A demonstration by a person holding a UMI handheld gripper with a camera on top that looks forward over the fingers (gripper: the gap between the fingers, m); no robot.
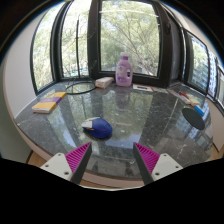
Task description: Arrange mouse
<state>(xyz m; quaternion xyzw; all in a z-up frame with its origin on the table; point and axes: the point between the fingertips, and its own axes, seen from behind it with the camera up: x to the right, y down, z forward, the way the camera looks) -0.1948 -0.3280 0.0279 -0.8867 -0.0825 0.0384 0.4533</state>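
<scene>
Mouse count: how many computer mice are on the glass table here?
1. The blue mouse lies on the glass table, just ahead of the open claw, nearer its left finger. None other visible.

Daylight pours in through the windows point(110, 35) on the far side, bright and washed out where green trees show. The glass table point(150, 120) throws the panes and foliage back as a pale, mottled sheen across its far half. The near side is dimmer. Straight window frames bow outward to left and right, bent by the wide lens. Small things look soft.
</scene>
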